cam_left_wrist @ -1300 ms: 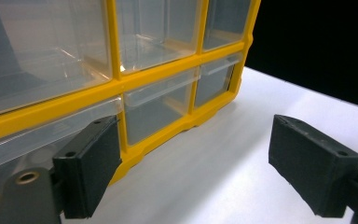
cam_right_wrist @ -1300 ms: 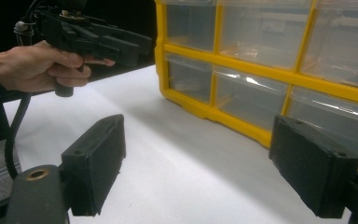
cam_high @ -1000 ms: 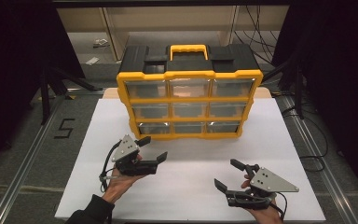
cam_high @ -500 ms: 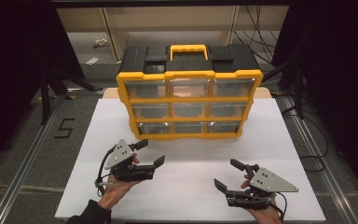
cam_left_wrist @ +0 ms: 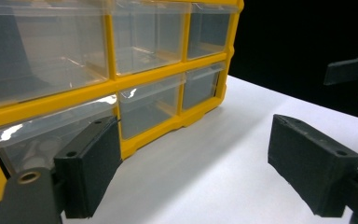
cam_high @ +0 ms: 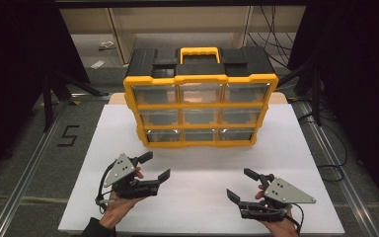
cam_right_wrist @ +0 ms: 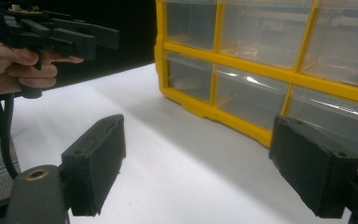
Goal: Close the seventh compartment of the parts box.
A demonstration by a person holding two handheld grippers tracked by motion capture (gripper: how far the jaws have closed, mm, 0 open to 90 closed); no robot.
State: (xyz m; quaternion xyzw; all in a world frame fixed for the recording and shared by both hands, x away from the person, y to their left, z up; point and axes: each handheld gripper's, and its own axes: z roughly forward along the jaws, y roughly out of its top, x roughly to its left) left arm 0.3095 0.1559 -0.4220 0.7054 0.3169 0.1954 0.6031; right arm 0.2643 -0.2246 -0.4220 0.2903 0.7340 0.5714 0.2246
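Dark surroundings frame a white rectangular table top, on which a yellow-framed plastic organiser cabinet with nine clear drawers and a black top is stood at the far middle, its drawer fronts facing the person. All drawers are seen shut. The left gripper is held above the near left of the sheet, jaws spread wide with nothing between them; in the left gripper view the bottom-left clear drawer lies just beyond its jaws. The right gripper is held low at the near right, likewise wide apart and empty, well apart from the cabinet.

The step in hand is judged to be an approach to a bottom drawer. It would be done well if the left gripper were levelled with the drawer's front lip, brought in squarely, and closed only once the lip sits between the jaws. The cabinet could be steadied by the right gripper, since a pull may drag the light frame forward.
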